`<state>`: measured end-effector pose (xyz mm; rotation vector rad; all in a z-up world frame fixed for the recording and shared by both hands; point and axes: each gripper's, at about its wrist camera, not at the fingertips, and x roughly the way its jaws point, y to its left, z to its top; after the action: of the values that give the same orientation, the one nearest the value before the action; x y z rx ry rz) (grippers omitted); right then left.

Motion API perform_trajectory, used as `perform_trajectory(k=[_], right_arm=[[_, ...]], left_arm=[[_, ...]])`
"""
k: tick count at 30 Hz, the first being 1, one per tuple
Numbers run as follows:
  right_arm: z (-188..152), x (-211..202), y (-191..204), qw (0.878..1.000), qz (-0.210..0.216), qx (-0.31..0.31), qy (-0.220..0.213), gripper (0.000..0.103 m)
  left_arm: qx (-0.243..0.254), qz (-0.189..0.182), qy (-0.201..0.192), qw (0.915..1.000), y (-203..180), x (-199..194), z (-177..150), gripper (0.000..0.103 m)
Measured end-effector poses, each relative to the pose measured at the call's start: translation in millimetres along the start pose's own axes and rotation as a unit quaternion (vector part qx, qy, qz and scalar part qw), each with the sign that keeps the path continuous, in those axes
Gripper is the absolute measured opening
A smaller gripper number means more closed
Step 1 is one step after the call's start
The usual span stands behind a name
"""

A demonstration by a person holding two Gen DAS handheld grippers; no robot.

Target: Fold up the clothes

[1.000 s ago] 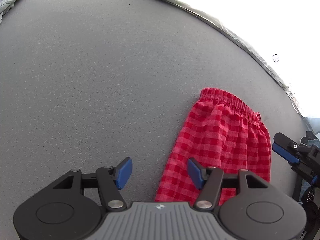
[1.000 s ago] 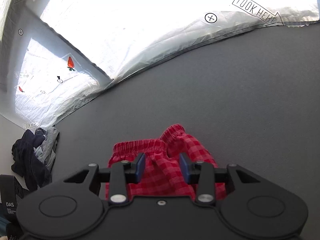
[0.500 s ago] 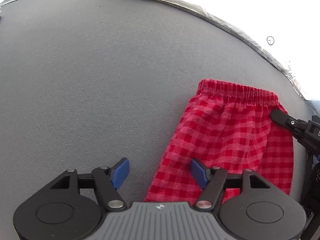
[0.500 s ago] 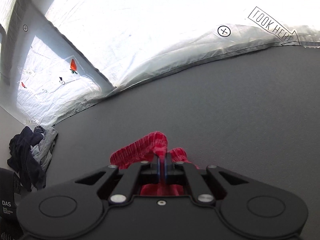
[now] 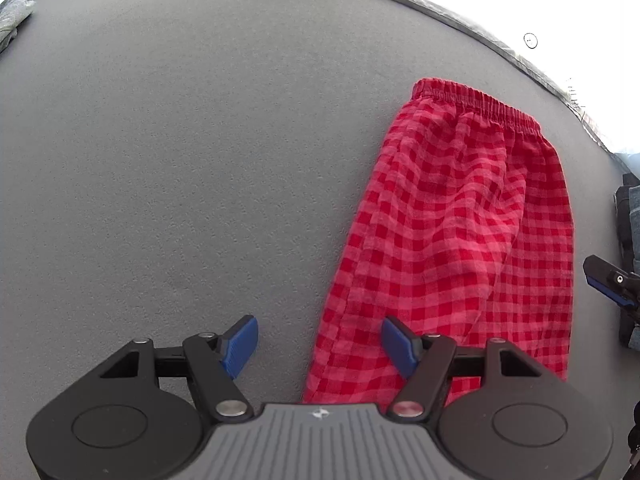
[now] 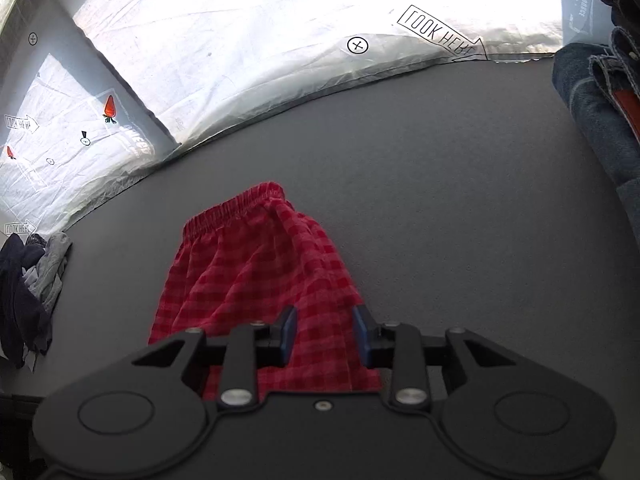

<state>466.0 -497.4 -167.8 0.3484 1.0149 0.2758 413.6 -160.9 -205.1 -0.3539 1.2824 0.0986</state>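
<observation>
Left wrist view: red checked shorts [image 5: 452,240] lie flat on the grey table top [image 5: 180,140], elastic waistband [image 5: 476,102] at the far end, legs running toward the camera. The garment looks already folded lengthwise, one half over the other, with some ripples in the upper layer. Left gripper [image 5: 320,342] hangs above the near end, fingers spread wide with nothing between them; its right pad sits over the shorts' left edge, its left pad over bare table. A tip of the right gripper [image 5: 608,286] shows at the picture's right edge, apart from the cloth.

Right wrist view: right gripper [image 6: 324,334] has just been opening; its fingers stand a little apart above the right side of the shorts [image 6: 256,276] and do not pinch the cloth. Whether the tips brush the top layer cannot be told. A dark heap of clothes [image 6: 24,280] lies at the table's left end, folded denim [image 6: 592,112] at the right.

Risks, as judged:
- Each gripper may take only the upper layer at the hem, so the lengthwise fold peels open when lifted.
- Left gripper straddles the edge; closing there could catch a thin sliver that slips out mid-fold.
- Uneven lift by the two hands would skew the hem against the waistband.
- Ripples may get pressed into creases.
- Dragging instead of lifting could bunch the thin fabric.
</observation>
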Motion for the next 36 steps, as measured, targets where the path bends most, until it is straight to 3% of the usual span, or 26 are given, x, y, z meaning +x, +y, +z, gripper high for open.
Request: perform_trajectory(k=[6,13,16,17,19,24,27,31,33,36], right_arm=[[-81,-41,-21,0.999,-0.015,0.034,0.034,0.025],[-132,-54,-31,0.997,-0.008,0.044,0.057,0.025],[-140,-60,-29,0.997,0.014,0.05,0.059,0.023],[-141,-61,-28,0.997,0.014,0.047,0.059,0.013],[-143,-66,-26,0.998,0.004,0.042,0.056,0.006],[-148,-88,-33,0.998,0.005,0.052,0.024,0.002],[-149,-102,-39,0.998,-0.005,0.064,-0.002,0.002],[-151,-97,-49,0.997,-0.04,0.066,0.009,0.002],[-153,-92,-55,0.996,-0.051,0.071,0.023,0.008],[-160,-94,-60,0.995,-0.019,0.099,0.015,0.022]], left_arm=[[-0.006,0.012,0.006,0.9999,11,-18,-56,0.069],[-0.001,0.001,-0.003,1.0,9,-33,-109,0.069],[-0.003,-0.005,-0.006,1.0,7,-40,-122,0.069],[-0.005,-0.007,-0.006,0.9999,8,-41,-126,0.069],[-0.012,-0.011,-0.004,0.9999,11,-42,-131,0.069],[-0.025,-0.018,-0.002,0.9995,16,-44,-140,0.069],[-0.024,-0.024,-0.001,0.9994,17,-45,-143,0.069],[-0.021,-0.031,0.003,0.9993,17,-44,-147,0.069],[-0.021,-0.034,0.004,0.9992,16,-43,-148,0.069],[-0.019,-0.035,0.004,0.9992,14,-43,-149,0.069]])
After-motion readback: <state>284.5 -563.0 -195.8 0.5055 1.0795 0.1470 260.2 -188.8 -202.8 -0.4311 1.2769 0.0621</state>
